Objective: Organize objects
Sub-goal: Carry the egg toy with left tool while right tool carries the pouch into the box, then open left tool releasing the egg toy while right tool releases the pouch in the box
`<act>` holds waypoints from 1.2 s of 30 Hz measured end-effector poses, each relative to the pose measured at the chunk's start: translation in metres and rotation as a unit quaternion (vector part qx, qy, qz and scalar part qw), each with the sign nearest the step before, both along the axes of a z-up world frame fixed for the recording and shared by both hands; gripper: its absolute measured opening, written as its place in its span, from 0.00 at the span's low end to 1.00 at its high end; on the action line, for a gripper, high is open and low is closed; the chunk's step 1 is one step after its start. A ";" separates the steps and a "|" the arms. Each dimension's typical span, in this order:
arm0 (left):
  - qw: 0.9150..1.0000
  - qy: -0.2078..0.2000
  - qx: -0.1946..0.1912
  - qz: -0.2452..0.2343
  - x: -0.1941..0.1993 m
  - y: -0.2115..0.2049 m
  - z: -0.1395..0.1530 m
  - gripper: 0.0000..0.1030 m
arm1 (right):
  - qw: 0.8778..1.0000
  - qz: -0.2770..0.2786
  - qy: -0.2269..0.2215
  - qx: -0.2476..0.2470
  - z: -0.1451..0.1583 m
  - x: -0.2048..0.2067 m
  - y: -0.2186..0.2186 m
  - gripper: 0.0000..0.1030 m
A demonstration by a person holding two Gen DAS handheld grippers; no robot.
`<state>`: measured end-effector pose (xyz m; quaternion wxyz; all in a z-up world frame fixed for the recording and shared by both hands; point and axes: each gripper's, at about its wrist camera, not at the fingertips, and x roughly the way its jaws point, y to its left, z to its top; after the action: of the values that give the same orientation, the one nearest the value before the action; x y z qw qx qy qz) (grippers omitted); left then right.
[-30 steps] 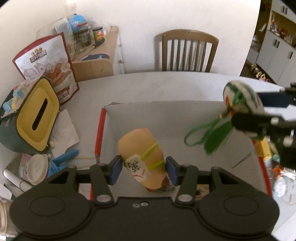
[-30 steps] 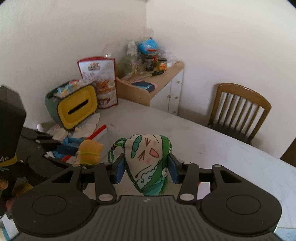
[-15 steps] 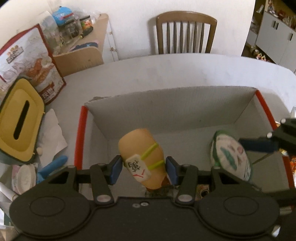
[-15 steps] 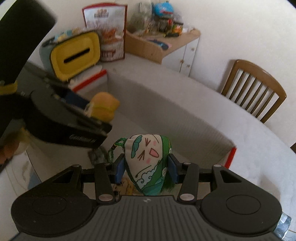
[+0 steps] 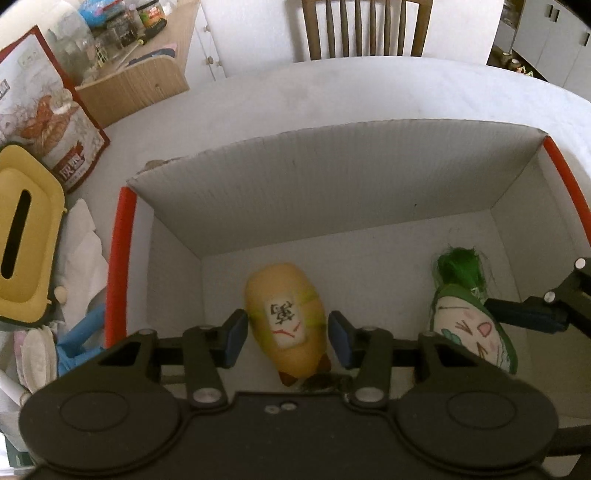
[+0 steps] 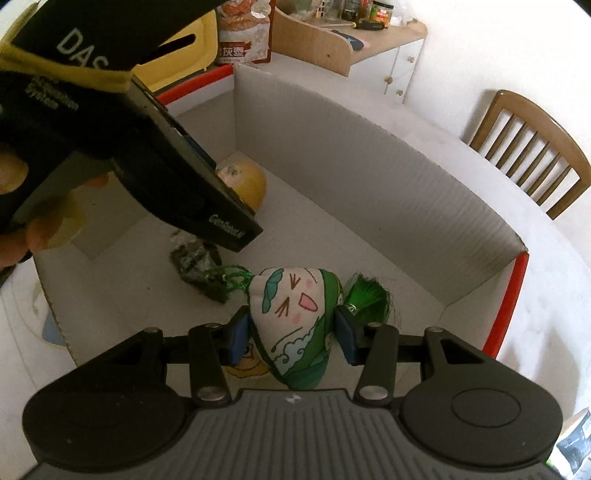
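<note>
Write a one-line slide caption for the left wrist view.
Left gripper, jaws closing, lowers a yellow plush toy into the white cardboard box.

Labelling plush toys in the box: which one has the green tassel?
The white-and-green plush with the drawn face, between the right hand-held gripper's pads; green tassel at one end. The tan plush with the tile patch has none.

A home: dining chair (image 5: 365, 27), cluttered sideboard (image 6: 369, 40)

Both wrist cameras look steeply down, close over the white corrugated cardboard box with red edges (image 5: 343, 192) (image 6: 369, 158). They share its floor, the wooden slatted chair (image 5: 365, 29) (image 6: 528, 147) and each other's gripper.
</note>
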<state>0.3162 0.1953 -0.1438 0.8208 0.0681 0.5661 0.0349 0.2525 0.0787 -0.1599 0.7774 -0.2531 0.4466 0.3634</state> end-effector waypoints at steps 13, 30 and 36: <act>1.000 -0.004 -0.007 0.008 -0.002 -0.001 0.002 0.57 | 0.999 -0.030 0.019 0.018 0.003 0.009 -0.007 0.57; 0.996 -0.081 -0.020 0.012 -0.039 -0.006 0.047 0.71 | 0.995 -0.054 0.001 0.080 0.045 -0.010 -0.036 0.62; 0.994 -0.110 -0.020 0.008 -0.058 -0.016 0.070 0.71 | 0.991 -0.069 -0.003 0.113 0.066 -0.021 -0.056 0.62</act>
<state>0.2579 0.1796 -0.0740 0.8791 0.0430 0.4733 0.0374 0.2319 0.0223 -0.0938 0.8254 -0.1336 0.4168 0.3565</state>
